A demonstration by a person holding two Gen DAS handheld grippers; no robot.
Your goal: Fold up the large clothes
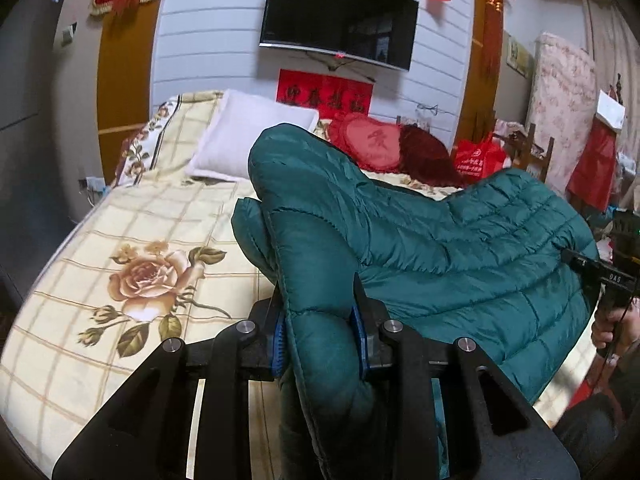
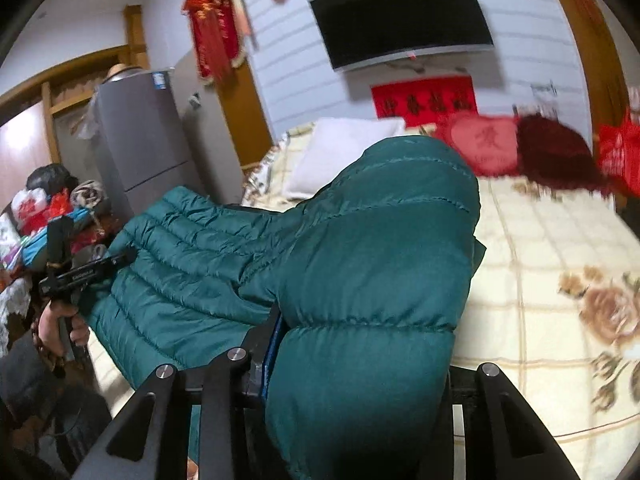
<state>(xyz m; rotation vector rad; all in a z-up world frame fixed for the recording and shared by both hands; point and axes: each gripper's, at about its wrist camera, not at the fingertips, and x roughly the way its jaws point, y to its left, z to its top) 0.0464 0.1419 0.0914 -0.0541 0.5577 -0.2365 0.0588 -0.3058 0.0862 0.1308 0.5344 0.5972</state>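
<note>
Left gripper (image 1: 320, 320) is clamped on a padded edge of the green jacket (image 1: 440, 248); right gripper (image 2: 360, 344) grips another edge likewise, fabric bulging between its fingers. The jacket hangs raised between the two, its long axis running across from one gripper to the other, each equally near its own end. Ahead and below lies the bed (image 1: 120, 220) with a floral sheet, a white pillow (image 1: 244, 136) beyond. Right view is blurred. Cluttered bedroom.
</note>
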